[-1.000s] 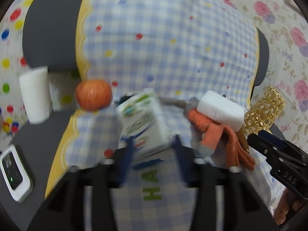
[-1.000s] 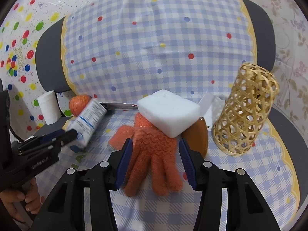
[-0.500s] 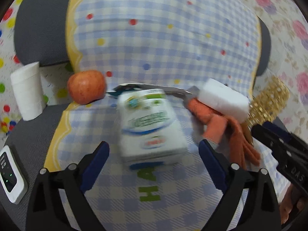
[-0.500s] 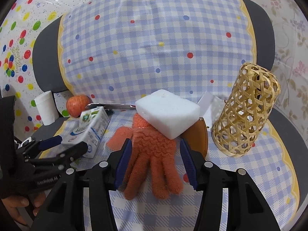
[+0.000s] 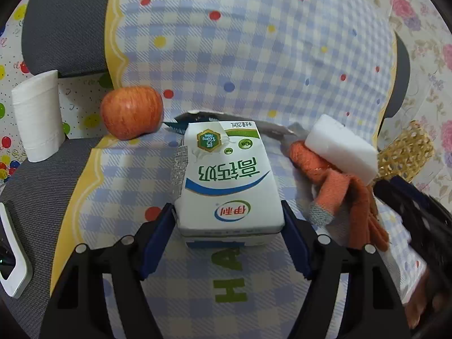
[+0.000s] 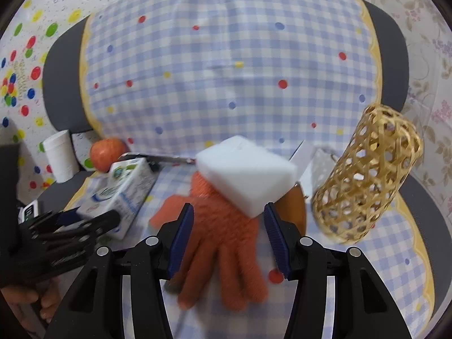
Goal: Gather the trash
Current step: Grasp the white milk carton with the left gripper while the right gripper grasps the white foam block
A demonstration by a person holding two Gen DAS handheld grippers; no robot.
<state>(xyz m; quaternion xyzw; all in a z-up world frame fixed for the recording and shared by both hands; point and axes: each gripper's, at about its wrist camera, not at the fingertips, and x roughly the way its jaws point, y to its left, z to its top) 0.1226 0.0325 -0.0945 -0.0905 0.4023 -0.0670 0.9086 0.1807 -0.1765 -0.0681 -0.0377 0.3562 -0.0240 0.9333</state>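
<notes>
A white milk carton (image 5: 226, 180) lies on the blue checked chair cloth (image 5: 240, 56). My left gripper (image 5: 227, 226) is closed around the carton's near end, with both pads against its sides. The carton also shows in the right wrist view (image 6: 121, 195). My right gripper (image 6: 228, 234) is open over an orange knit glove (image 6: 223, 248), with a white foam block (image 6: 248, 172) resting on the glove's cuff. A torn foil wrapper (image 5: 214, 117) lies behind the carton.
A red apple (image 5: 131, 115) and a white paper cup (image 5: 38, 115) stand at the left. A woven bamboo tube (image 6: 367, 180) stands at the right. A brown object (image 6: 293, 209) lies behind the foam block. A small white device (image 5: 11, 257) lies at the seat's left edge.
My left gripper set the carton down flat, opened wide, then closed back onto its near end. My right gripper moved closer to the glove.
</notes>
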